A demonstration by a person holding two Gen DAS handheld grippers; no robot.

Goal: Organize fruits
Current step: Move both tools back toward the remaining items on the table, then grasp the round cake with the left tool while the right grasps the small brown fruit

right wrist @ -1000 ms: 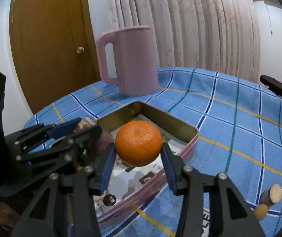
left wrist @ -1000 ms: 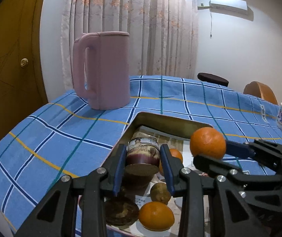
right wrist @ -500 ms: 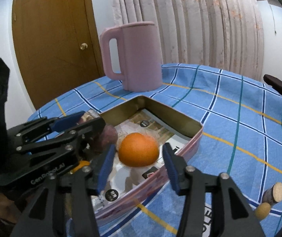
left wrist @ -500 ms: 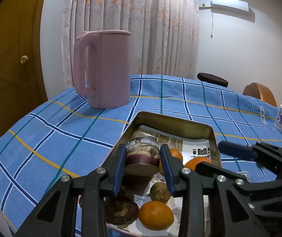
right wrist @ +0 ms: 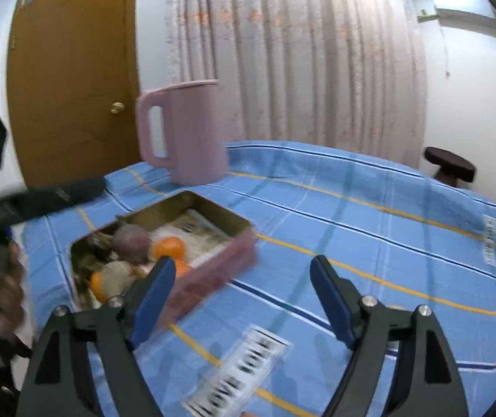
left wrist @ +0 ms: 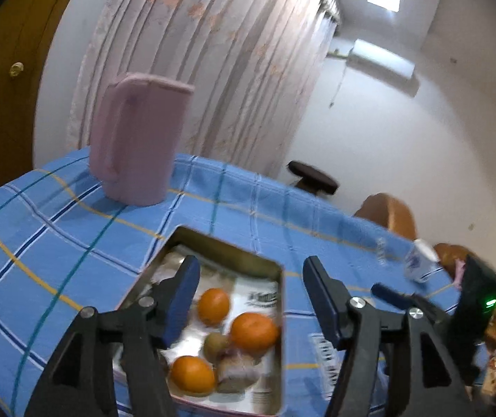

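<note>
A second ago each gripper clenched a fruit over the tin (left wrist: 275, 316); now the orange (left wrist: 254, 328) and the purple fruit (right wrist: 131, 239) lie inside it. The left gripper (left wrist: 251, 300) and right gripper (right wrist: 239, 299) are opening, empty. Placing looks done — next, probably seek any fruit outside the tin.
</note>
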